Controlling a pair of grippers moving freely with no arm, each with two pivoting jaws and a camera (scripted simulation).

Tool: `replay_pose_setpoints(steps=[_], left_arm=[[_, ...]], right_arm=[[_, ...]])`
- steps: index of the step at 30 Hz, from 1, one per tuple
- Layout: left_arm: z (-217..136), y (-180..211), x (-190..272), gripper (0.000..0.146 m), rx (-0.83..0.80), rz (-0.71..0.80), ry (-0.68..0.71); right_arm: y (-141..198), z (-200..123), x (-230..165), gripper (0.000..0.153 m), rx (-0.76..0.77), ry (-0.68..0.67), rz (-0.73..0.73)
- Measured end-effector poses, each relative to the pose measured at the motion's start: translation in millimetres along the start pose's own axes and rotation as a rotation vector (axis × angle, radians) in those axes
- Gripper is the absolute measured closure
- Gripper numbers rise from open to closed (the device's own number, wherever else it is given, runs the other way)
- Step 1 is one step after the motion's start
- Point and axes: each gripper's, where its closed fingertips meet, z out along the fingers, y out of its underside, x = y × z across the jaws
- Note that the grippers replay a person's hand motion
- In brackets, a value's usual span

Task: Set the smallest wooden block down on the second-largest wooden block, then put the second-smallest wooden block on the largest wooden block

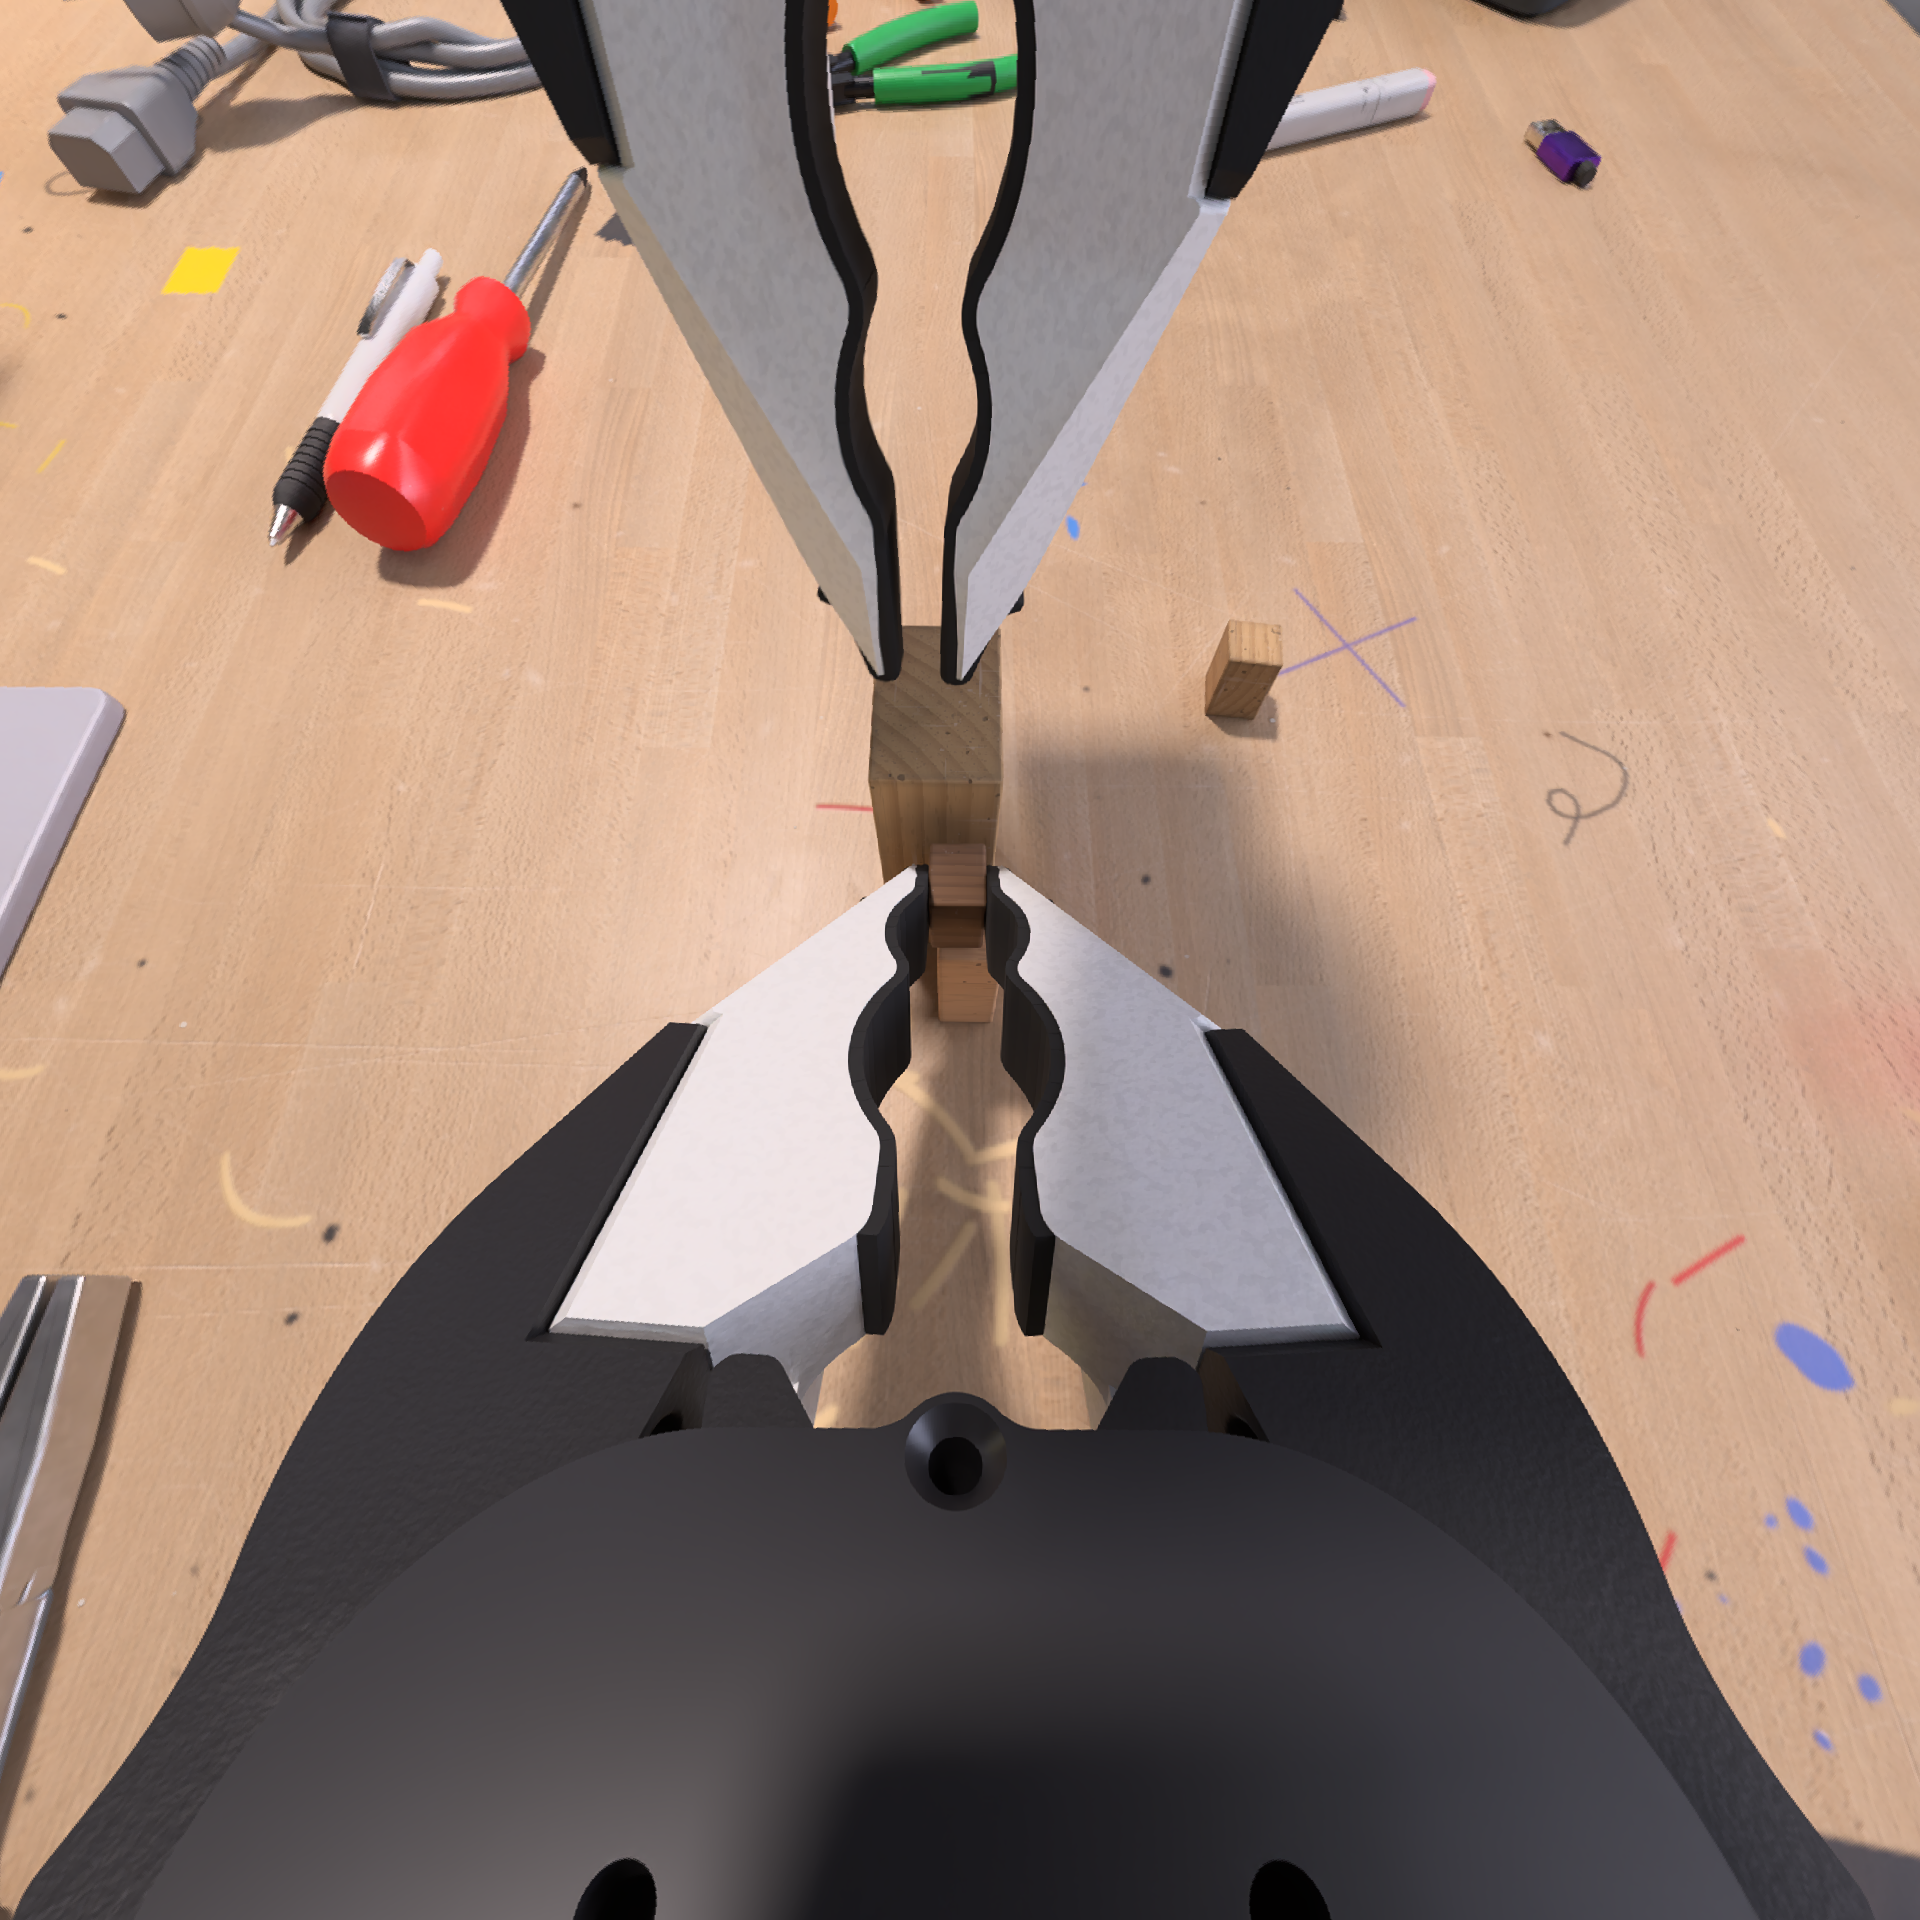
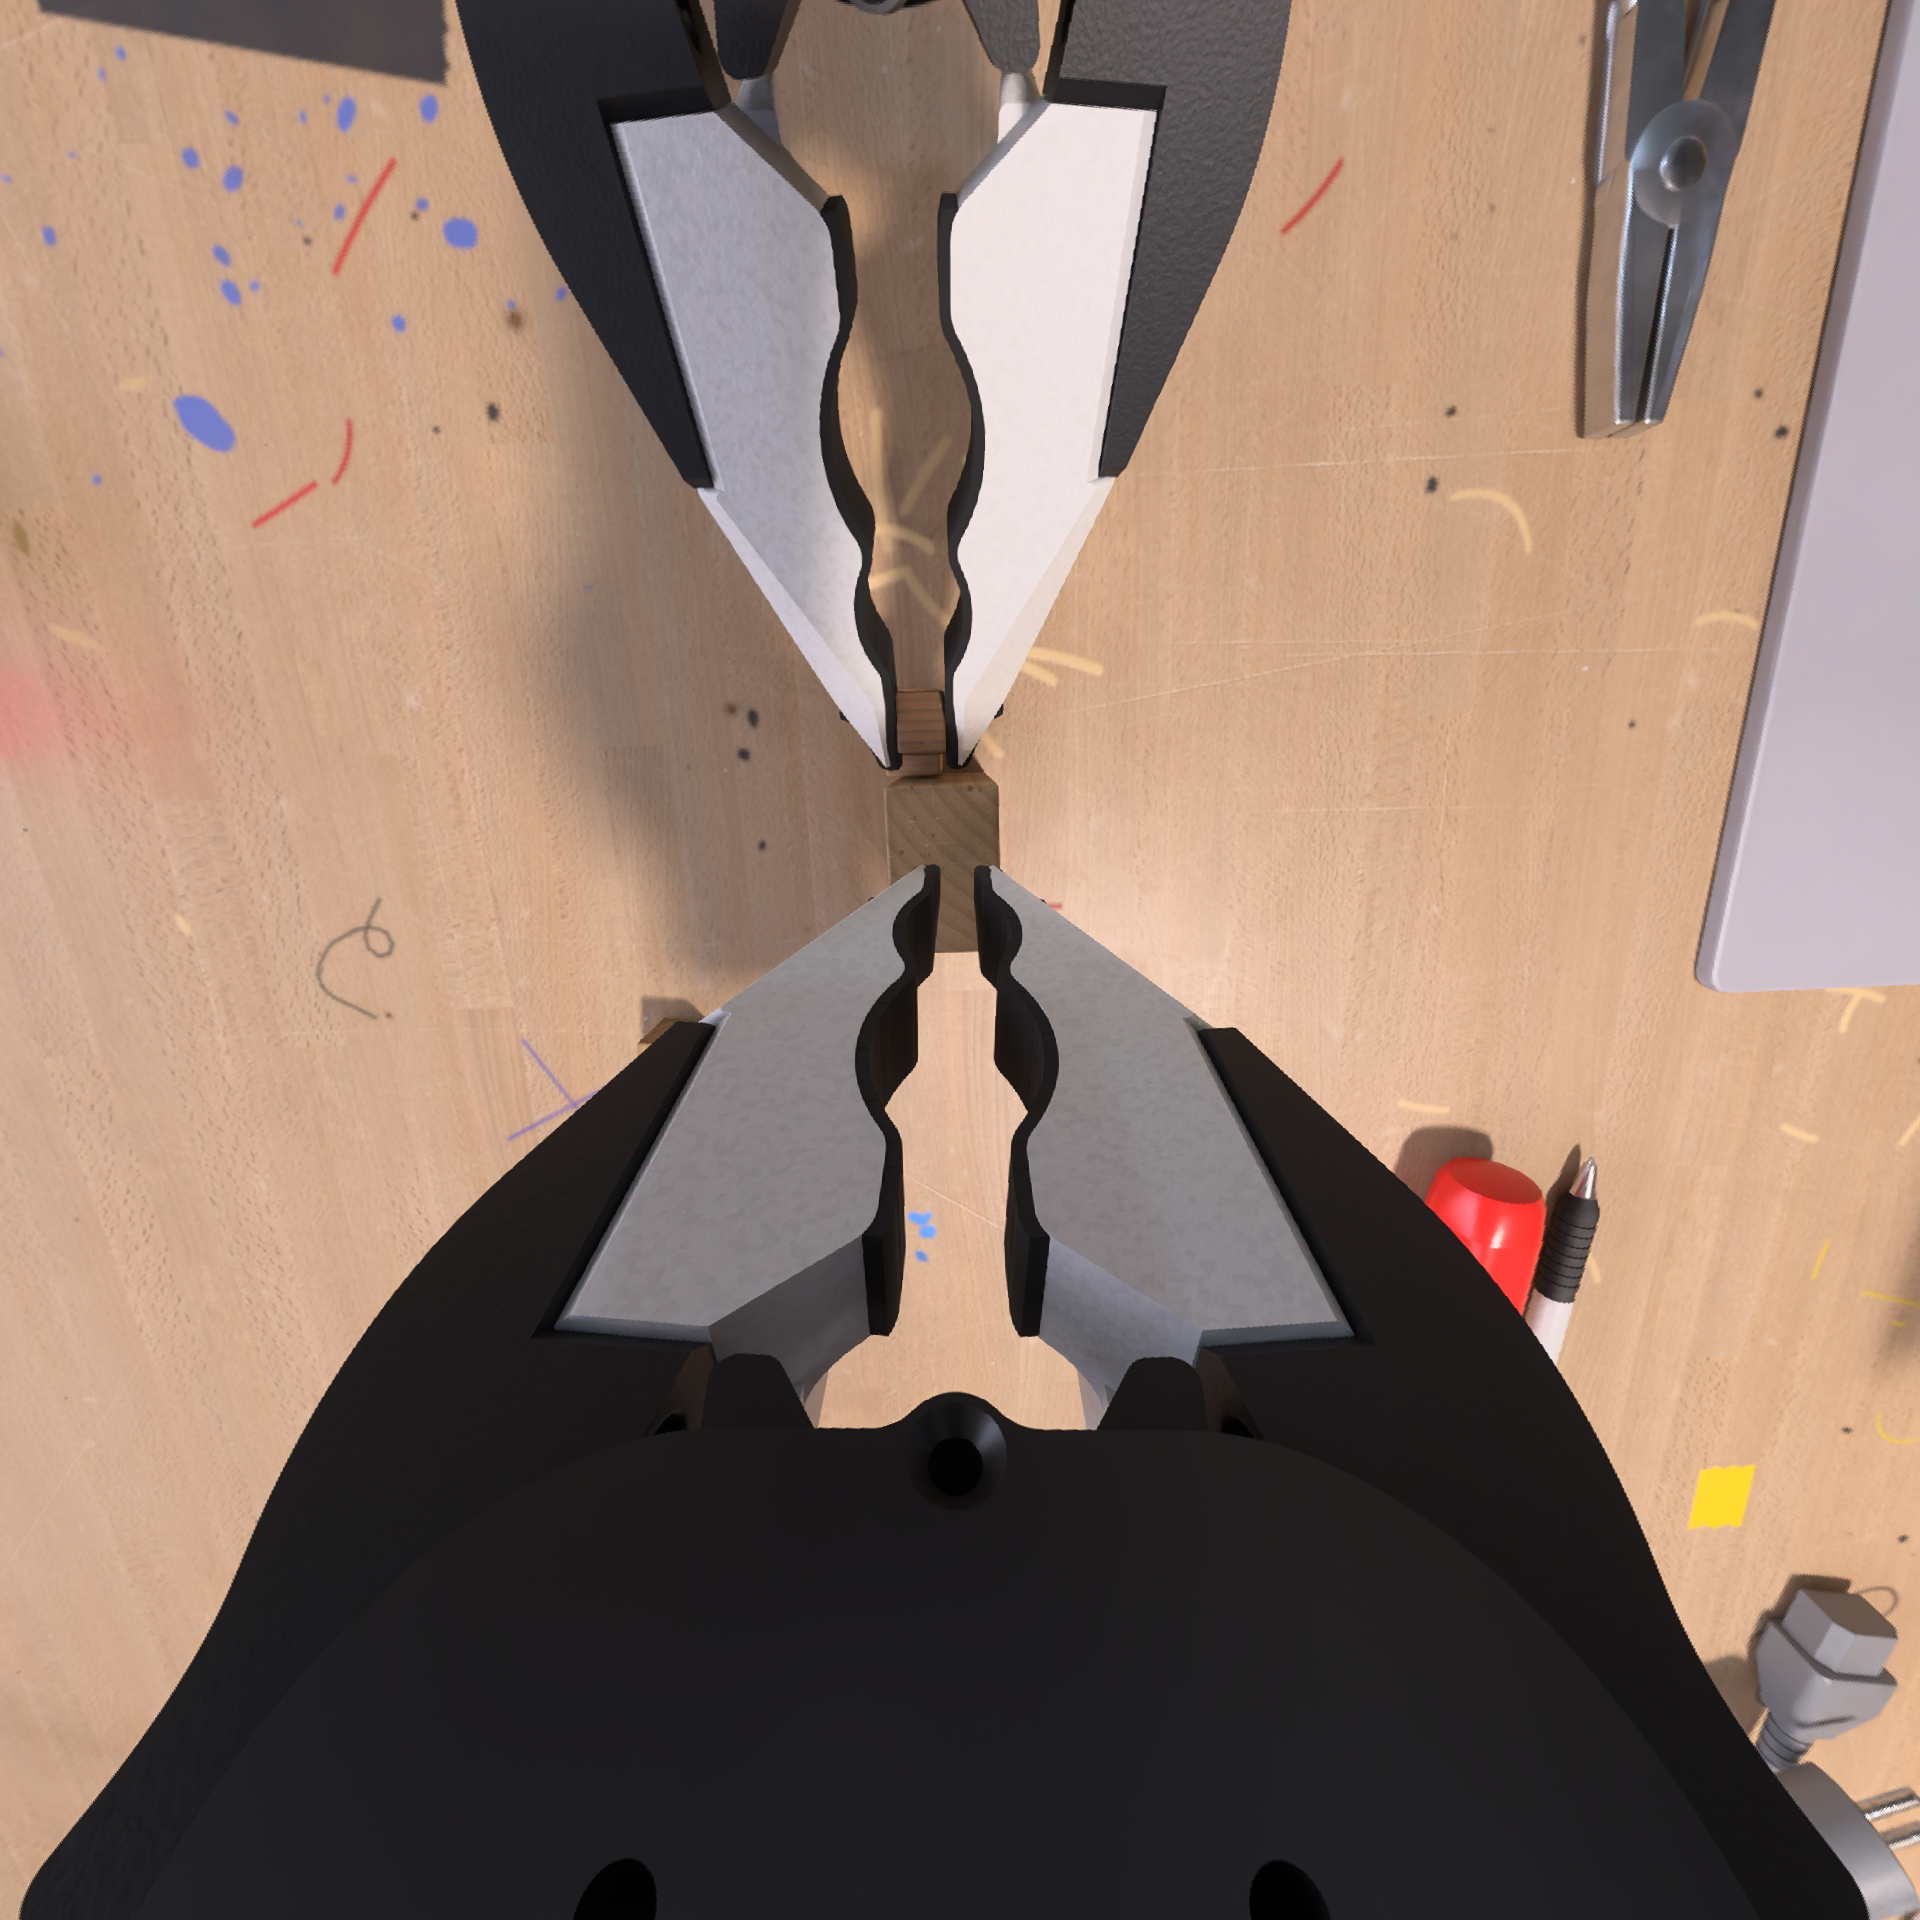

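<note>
Workbench, mid-task: the left gripper [image 1: 956, 883] pinched a small wooden block [image 1: 956, 868] at its fingertips, held just beside the near face of the tall block [image 1: 935, 743], apparently the largest, which stood upright at the centre of the table [image 1: 1455, 416]. Opposite, the right gripper [image 2: 956, 883] hung w/ its tips over the tall block's far top edge, jaws a narrow slit apart & nothing between them. The tall block's top was bare. A third block [image 1: 1242, 670] sat alone well to the right, seen from the left wrist view, nothing on it. Another bit of pale wood [image 1: 966, 987] showed between the left fingers, below the held piece; whether a separate block or part of the same one couldn't be told. Nor could it be told if the held block was the smallest or 2nd-smallest. Progress, as judged: no finished stack was visible, so at best one placement was under way & the other probably still to do. A red screwdriver [image 1: 426, 426] lay far left, not involved.
</note>
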Motion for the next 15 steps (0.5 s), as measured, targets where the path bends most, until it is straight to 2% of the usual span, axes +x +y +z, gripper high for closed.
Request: replay_pose_setpoints(steps=[5,15], left_arm=[[0.3,0.0,0.7,0.137,-0.002,0.004,0.001],[0.6,0.0,1.0,0.137,0.001,0.002,0.008]], right_arm=[[-0.3,1.5,0.1,0.135,-0.028,-0.005,0.005],[-0.1,1.3,0.1,0.134,-0.052,-0.047,0.035]])
